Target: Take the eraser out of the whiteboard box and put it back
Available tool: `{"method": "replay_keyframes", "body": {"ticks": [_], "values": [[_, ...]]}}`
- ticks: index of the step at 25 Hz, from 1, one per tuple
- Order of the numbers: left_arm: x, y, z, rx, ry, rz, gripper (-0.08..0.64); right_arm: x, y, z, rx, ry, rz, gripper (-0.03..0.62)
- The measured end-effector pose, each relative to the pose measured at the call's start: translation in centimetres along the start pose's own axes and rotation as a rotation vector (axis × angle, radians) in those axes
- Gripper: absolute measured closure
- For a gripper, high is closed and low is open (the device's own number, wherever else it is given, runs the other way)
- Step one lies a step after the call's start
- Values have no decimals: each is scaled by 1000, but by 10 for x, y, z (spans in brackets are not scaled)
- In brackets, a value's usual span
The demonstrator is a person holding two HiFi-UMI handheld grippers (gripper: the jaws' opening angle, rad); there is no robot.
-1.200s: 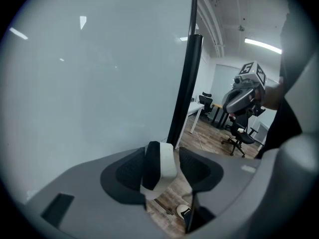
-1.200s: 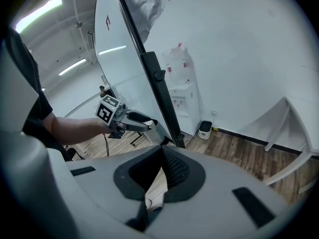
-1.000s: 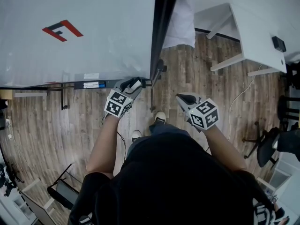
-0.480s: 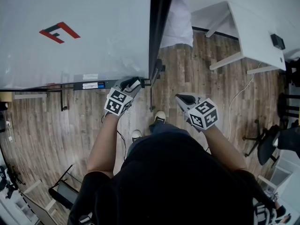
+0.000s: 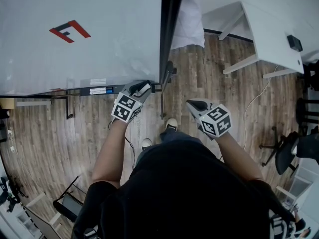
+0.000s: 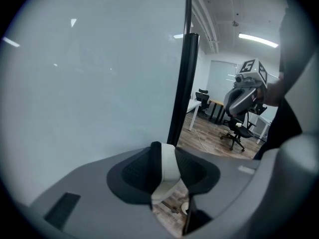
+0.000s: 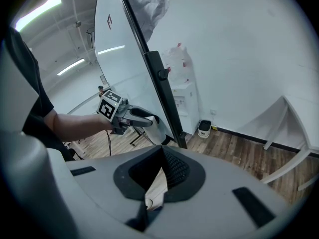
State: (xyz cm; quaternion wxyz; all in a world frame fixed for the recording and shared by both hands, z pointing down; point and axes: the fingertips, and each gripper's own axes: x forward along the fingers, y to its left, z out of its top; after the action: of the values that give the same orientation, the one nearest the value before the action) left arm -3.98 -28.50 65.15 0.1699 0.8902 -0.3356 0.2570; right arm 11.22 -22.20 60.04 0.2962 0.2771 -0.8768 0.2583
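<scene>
1. Large white whiteboard (image 5: pixel 79 39) with a red-and-black logo: directly ahead of the left fingers. It fills most of the left gripper view.
2. Long dark whiteboard tray (image 5: pixel 117 89), i.e. the box, runs along the board's bottom edge. Its right end is just beside the left fingertips.
3. Left gripper (image 5: pixel 143 87): fingers clamped narrow on the white block eraser with a dark face (image 6: pixel 168 166). The eraser sits upright between the pads and pokes out past the tips.
4. Eraser location: in the grip, at the tray's right end by the black frame post. Can't tell whether it touches the tray or hangs just clear of it.
5. Right gripper (image 5: pixel 194 104): fingers together with nothing between them, only wood floor (image 5: pixel 199 78) beyond. It is well off to the right of the left fingers and not involved.
6. Progress, my read: eraser is gripped and not resting free in the box. If this is the lift, the return is left. If this is the return, what's left is seating it, opening the fingers and backing off.
</scene>
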Motion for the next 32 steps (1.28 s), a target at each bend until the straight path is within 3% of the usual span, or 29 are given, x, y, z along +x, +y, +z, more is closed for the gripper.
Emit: {"method": "replay_keyframes", "body": {"ticks": [12,32], "values": [[-26,-14,25,43,-67,-17,405,-10,21,1,-10,-21,-12,597],[-97,-21,49,67,-192,42,407,-29,72,13,-40,-81,-37,597]]}}
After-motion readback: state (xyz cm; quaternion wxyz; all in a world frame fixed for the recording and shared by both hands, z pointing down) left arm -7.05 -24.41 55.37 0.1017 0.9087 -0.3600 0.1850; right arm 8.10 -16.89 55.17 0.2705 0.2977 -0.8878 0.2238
